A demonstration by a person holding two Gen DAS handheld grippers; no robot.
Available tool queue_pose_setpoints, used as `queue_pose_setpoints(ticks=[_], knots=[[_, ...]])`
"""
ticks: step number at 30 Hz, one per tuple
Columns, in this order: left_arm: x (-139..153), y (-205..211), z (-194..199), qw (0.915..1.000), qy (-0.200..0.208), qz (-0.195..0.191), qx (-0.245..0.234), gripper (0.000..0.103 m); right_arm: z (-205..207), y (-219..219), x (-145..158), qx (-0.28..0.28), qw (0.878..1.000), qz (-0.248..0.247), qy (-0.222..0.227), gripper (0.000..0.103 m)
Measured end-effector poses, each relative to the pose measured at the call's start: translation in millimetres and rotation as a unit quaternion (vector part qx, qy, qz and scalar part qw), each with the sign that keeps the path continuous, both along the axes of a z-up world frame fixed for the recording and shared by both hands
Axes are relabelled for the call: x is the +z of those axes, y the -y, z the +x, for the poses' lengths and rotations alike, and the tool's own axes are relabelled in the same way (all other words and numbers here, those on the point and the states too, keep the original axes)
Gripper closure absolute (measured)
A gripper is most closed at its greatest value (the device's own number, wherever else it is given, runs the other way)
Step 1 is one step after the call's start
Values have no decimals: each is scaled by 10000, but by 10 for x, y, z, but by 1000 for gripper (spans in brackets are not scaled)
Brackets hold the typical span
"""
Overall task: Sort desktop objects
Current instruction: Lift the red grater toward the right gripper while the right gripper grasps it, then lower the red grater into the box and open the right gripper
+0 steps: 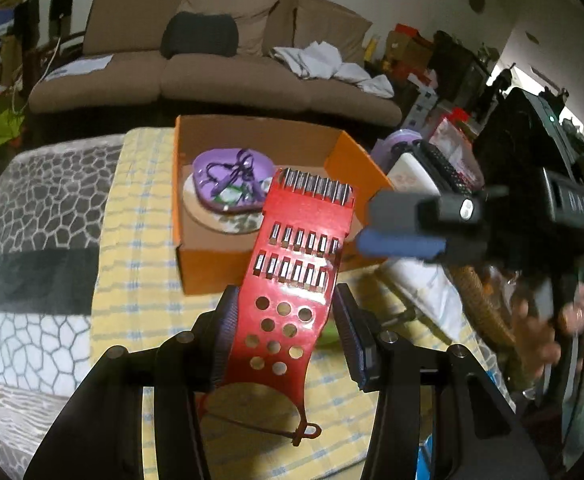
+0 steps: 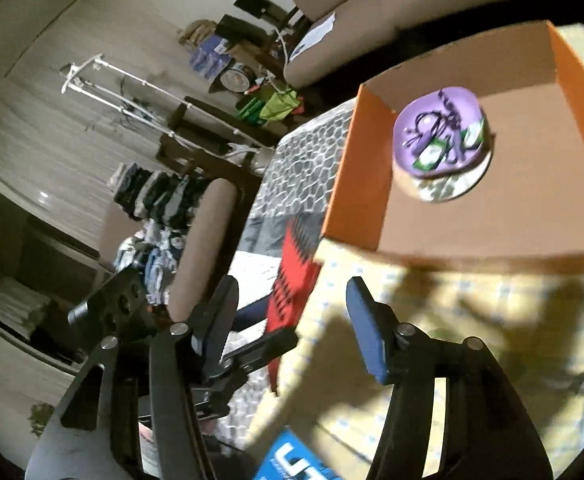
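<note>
My left gripper [image 1: 283,332] grips the red grater [image 1: 292,280], its far end over the orange box's [image 1: 219,264] near wall. My right gripper [image 2: 296,320] is released, empty, blurred. Yellow checked cloth [image 1: 131,264]; brown sofa [image 1: 211,76] beyond.

One red grater [image 1: 292,280], one orange box [image 1: 211,256], one purple dish [image 1: 231,176], one round plate [image 1: 227,220], two claws

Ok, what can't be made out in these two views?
- Left wrist view: the front of the orange box is partly hidden behind the red grater.
- Left wrist view: the things to the right of the box are blurred and covered by the right gripper.
- Right wrist view: the purple dish is blurred, its contents unclear.
- Right wrist view: the blue item is cut off by the bottom edge.
</note>
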State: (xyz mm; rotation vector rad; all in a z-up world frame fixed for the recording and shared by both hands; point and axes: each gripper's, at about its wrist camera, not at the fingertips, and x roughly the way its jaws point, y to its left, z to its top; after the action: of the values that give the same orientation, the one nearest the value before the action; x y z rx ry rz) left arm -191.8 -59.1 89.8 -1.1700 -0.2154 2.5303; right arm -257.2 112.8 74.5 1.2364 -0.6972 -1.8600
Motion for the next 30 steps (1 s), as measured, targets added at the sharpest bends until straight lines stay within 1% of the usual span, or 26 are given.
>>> queue_pose_setpoints(ticks=[1, 3, 4, 5, 7, 9, 10, 11, 12, 13, 14, 16, 18, 20, 22, 26, 28, 30], knots=[[28, -67, -27, 9999, -16, -63, -91, 55, -8, -4, 2, 14, 10000, -9, -7, 49], [79, -154, -63, 9993, -118, -269, -217, 55, -34, -3, -11, 37, 10000, 5, 2, 61], [123, -208, -105, 9982, -187, -483, -318, 55, -43, -10, -5, -19, 10000, 90, -24, 78], [151, -229, -141, 9974, -218, -558, -404, 55, -50, -30, 9, -104, 9998, 147, -81, 85], [226, -254, -253, 9962, -270, -572, -602, 55, -106, -121, -3, -267, 9996, -70, 8, 88], [293, -271, -385, 9955, -317, -637, -628, 53, -175, -199, 1, -387, 9989, -275, 67, 89], [318, -276, -430, 9953, -330, -664, -622, 51, -217, -240, 8, -471, 9983, -332, 64, 91], [353, -280, -498, 9953, -336, -709, -564, 42, -266, -278, 16, -559, 9977, -369, 67, 92], [382, -268, -543, 9956, -366, -703, -507, 31, -315, -312, 25, -621, 9972, -417, 71, 94], [430, -238, -591, 9964, -429, -529, -514, 27, -368, -353, 29, -699, 9965, -453, 77, 99], [453, -211, -628, 9972, -419, -376, -500, 25, -438, -408, 33, -781, 9959, -449, 88, 100], [455, -163, -746, 9985, -315, -75, -446, 25, -540, -511, 48, -920, 9949, -398, 75, 101], [409, -152, -837, 9991, -219, -21, -355, 25, -658, -644, 46, -1078, 9939, -220, 55, 101], [319, -168, -921, 9993, -72, -43, -369, 25, -735, -772, 70, -1198, 9928, -54, 29, 101], [235, -200, -950, 9991, -18, -123, -406, 25, -784, -890, 129, -1276, 9916, 188, -44, 100], [89, -201, -948, 9990, 79, -46, -430, 25, -891, -1125, 237, -1438, 9877, 587, -165, 101], [17, -205, -947, 9991, 127, -19, -417, 25, -937, -1187, 260, -1459, 9871, 631, -169, 101], [-32, -200, -952, 9990, 185, 35, -405, 25, -1028, -1186, 231, -1427, 9863, 807, -157, 101]])
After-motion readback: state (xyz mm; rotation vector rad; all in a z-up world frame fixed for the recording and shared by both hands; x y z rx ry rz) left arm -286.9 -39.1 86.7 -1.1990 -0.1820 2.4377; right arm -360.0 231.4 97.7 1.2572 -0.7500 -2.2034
